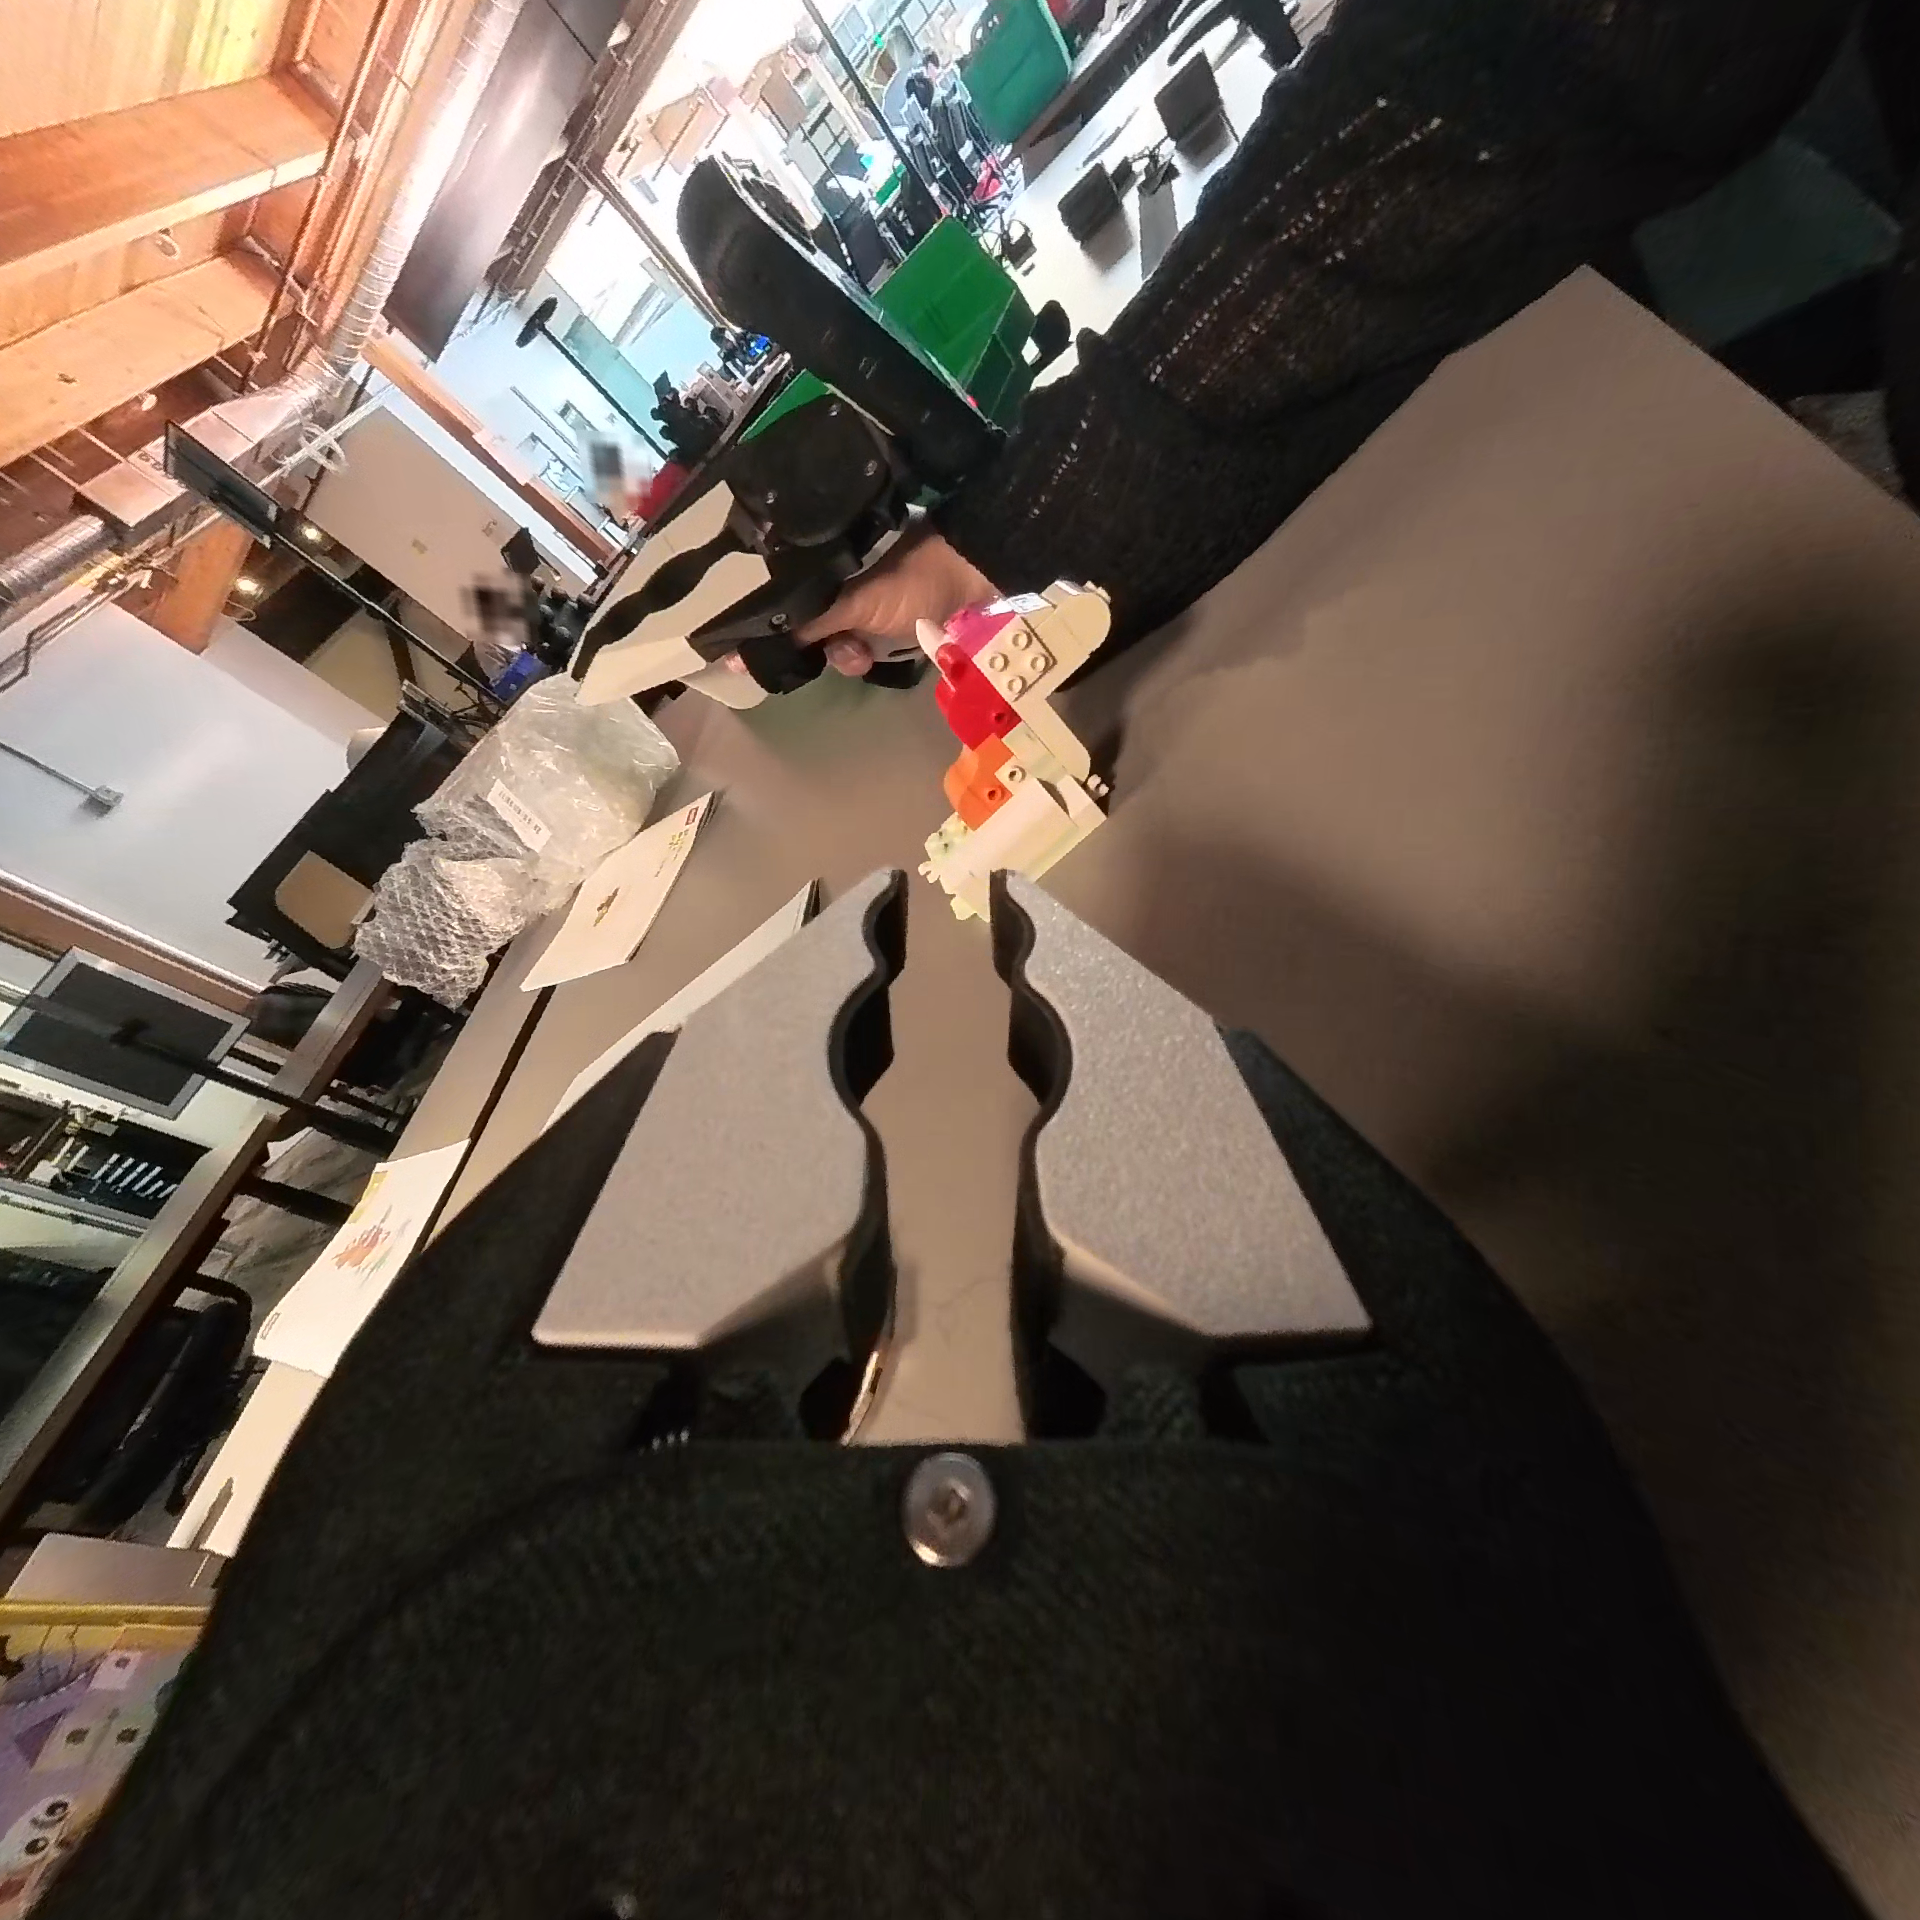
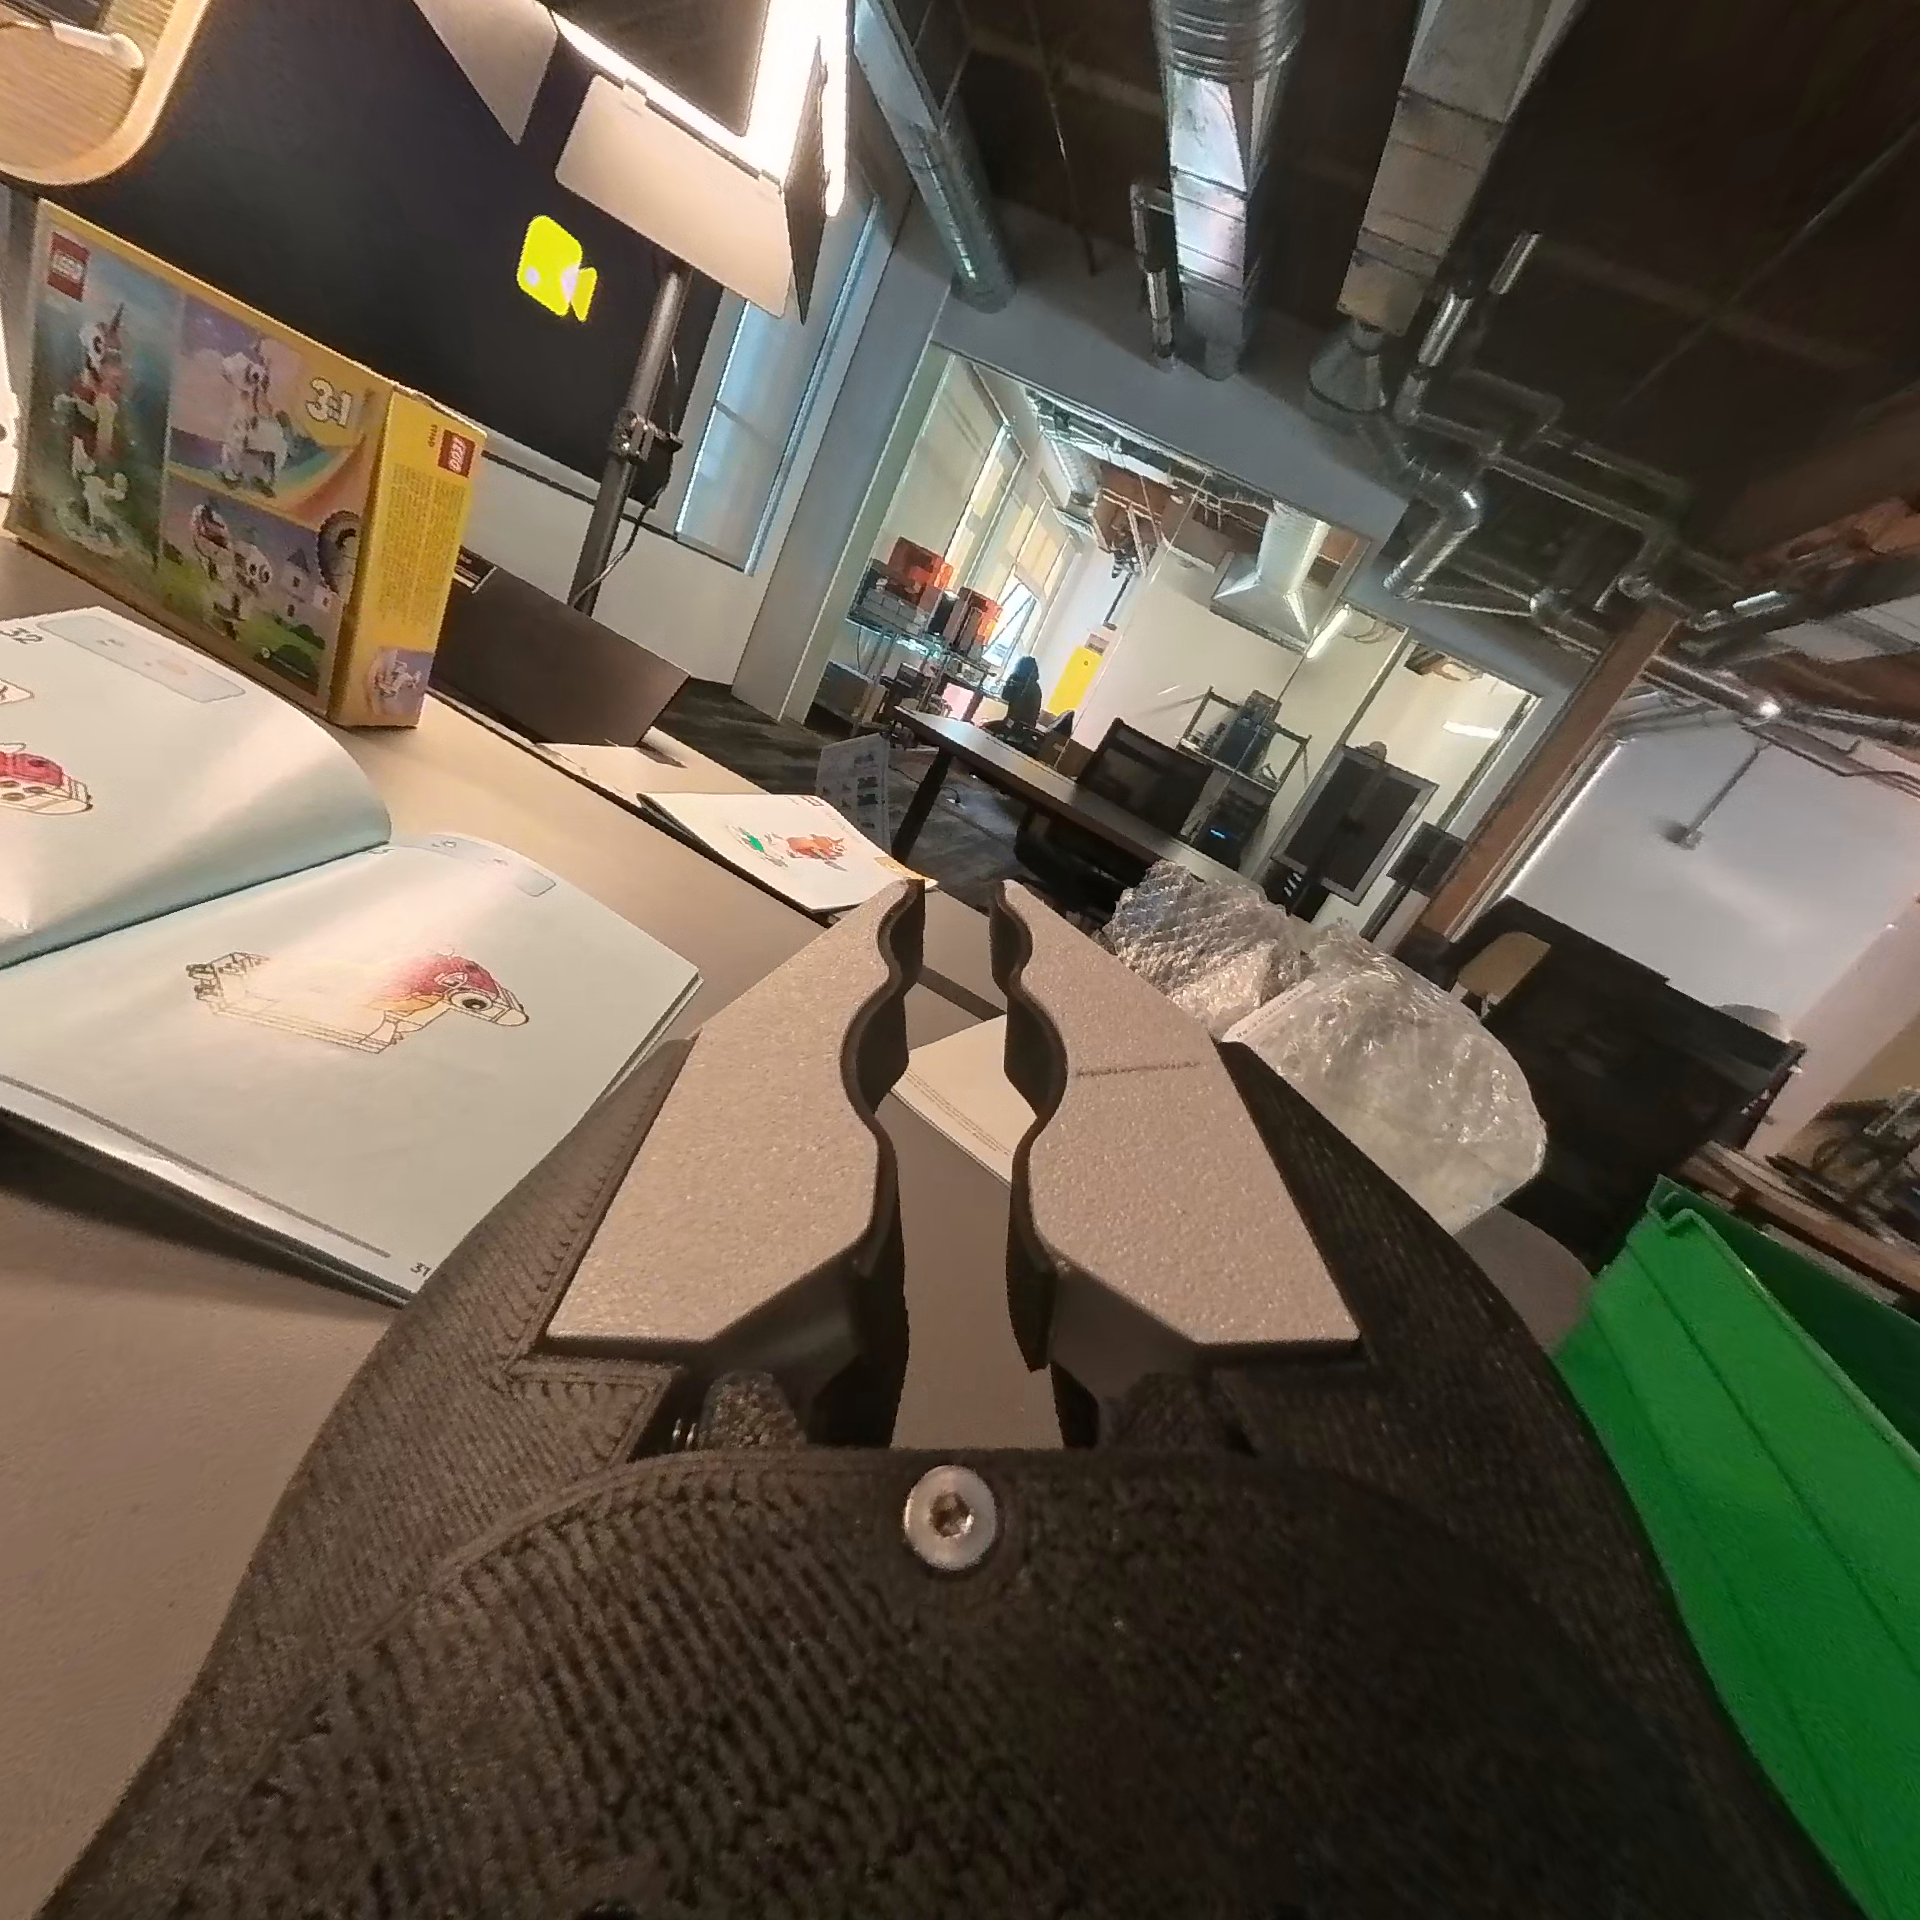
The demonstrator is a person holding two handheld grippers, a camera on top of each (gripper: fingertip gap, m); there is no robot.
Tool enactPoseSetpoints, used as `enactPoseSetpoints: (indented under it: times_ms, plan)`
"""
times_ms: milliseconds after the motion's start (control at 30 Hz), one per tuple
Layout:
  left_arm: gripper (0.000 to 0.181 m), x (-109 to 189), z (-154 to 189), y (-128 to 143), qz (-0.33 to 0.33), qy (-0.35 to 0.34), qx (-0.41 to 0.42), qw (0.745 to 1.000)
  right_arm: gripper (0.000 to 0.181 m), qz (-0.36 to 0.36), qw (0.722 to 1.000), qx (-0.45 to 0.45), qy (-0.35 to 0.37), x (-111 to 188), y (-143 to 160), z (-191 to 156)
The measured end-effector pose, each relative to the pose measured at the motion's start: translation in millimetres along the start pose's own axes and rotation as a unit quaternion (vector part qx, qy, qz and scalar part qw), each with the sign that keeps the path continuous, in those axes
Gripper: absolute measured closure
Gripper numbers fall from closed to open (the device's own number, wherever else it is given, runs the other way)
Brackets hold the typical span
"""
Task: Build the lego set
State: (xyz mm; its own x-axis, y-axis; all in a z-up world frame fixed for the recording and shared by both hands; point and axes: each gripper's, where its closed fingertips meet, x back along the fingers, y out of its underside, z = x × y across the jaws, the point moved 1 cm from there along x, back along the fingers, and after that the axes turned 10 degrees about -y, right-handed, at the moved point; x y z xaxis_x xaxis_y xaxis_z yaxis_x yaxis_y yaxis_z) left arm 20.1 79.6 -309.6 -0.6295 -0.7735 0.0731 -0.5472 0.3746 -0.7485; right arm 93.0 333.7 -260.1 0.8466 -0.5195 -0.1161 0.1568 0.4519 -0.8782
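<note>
1. Here, the lego model (image 1: pixel 1013 748), a part-built figure of cream, red, orange, pink and pale green bricks, stands on the grey table (image 1: pixel 1455 727) just beyond the tips of the left gripper (image 1: pixel 948 888).
2. The left gripper's jaws stand a narrow gap apart with nothing between them; the model's pale green end lies just past that gap, apart from the fingers.
3. The right gripper (image 1: pixel 613 675) shows farther off in the left wrist view, held in a hand (image 1: pixel 894 613) in a dark knitted sleeve (image 1: pixel 1299 312), beside the model and not touching it.
4. In its own view the right gripper (image 2: pixel 956 894) is likewise slightly parted and holds nothing.
5. An open instruction booklet (image 2: pixel 312 997) with pale blue pages lies on the table to that gripper's left; a second booklet (image 2: pixel 790 852) lies farther back.
6. One lego box (image 2: pixel 239 478), yellow-edged with printed pictures and writing, stands upright behind the open booklet; whether anything is in it cannot be told.
7. A green bin (image 2: pixel 1745 1455) sits at the right edge, its contents out of sight.
8. Two bundles of clear bubble wrap (image 2: pixel 1351 1049) lie beyond the right gripper, one bearing a white label.
</note>
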Motion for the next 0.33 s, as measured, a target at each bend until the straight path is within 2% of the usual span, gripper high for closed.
enactPoseSetpoints:
  times_ms: [333]
  plan:
    - [0.168, -0.6, 1.1, 1.6, -0.004, 0.001, -0.005, 1.000, 0.171, -0.002, 1.000, 0.001, 0.003, 0.8, 1.1, 2.1]
